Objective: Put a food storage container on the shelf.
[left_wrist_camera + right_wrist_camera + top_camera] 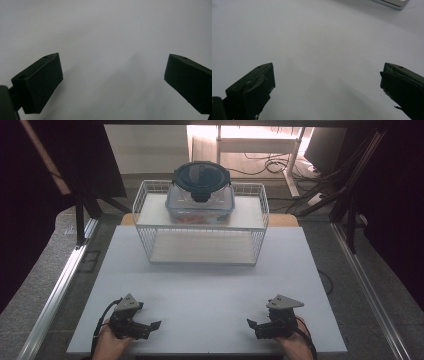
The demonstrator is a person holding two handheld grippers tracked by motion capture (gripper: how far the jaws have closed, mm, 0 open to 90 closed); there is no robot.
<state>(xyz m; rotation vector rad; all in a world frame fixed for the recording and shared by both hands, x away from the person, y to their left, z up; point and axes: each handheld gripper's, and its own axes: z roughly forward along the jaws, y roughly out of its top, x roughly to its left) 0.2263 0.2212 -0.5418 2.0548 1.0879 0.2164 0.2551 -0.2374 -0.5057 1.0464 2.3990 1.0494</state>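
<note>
Resting on smooth white table (pixel 210 285): 2 black, wide-spread tongs, left (pixel 150 326) and right (pixel 256 325).

The container's (pixel 200 200) reddish contents blur behind the wire basket (pixel 150 235); both forearms are cut off at the bottom edge.

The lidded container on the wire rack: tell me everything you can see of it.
The container is a clear, plastic-looking tub with rounded corners, closed by a dark round lid with clip tabs at its edge. Something orange-red shows through its wall near the bottom; what it is cannot be told. It stands upright on the top shelf of the white wire rack, about mid-shelf, at the far end of the table. Nothing else touches it.
</note>
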